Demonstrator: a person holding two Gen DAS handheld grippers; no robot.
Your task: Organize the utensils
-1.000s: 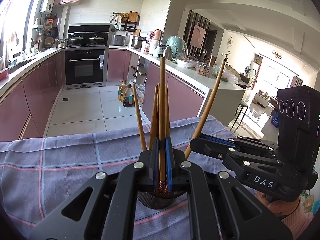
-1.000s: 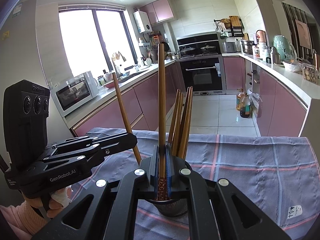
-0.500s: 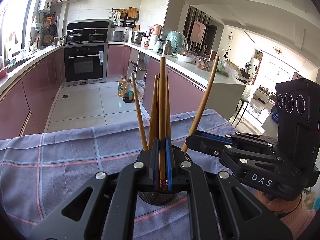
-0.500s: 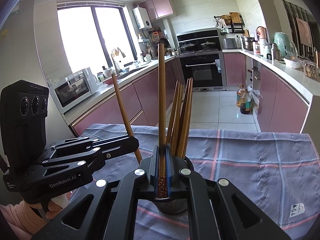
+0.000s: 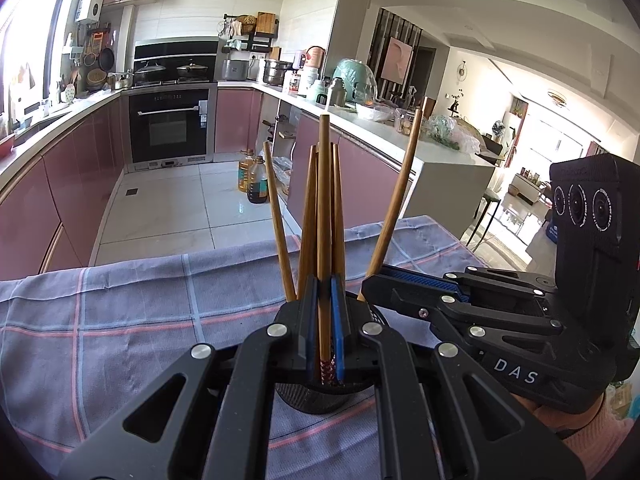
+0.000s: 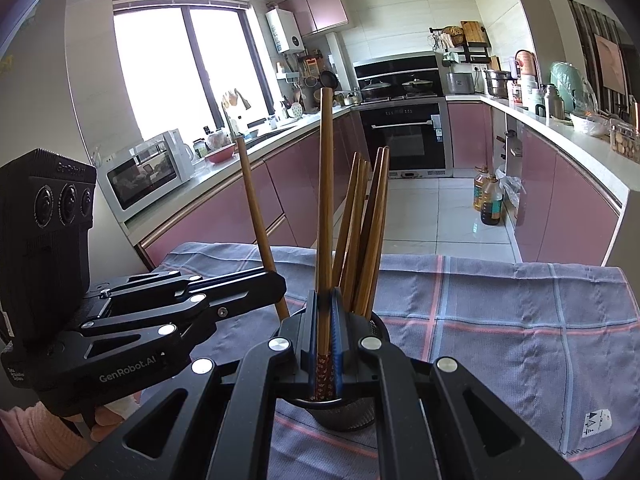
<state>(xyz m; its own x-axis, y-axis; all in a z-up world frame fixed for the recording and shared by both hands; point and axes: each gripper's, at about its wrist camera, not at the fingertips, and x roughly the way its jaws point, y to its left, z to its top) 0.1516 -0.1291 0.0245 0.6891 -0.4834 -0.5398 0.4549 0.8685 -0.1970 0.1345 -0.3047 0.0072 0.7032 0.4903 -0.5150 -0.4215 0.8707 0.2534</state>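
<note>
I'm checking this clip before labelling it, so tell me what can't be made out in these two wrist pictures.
- Left wrist view: the lower part of the black mesh holder, and where the chopsticks inside end, hidden behind the left tongs.
- Right wrist view: the tip of the chopstick in the right tongs is hidden by them.
- Right wrist view: the cloth tag print is too small to read.

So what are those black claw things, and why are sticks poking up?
Those are two grabbing tools, one in each of a person's hands. Each has a camera looking along its jaws, so each picture is one tool's own view. The left gripper is shut on one chopstick, and the right gripper is shut on another chopstick. Both sticks stand in a dark mesh cup with more chopsticks, on a checked cloth. Behind is a kitchen.
</note>
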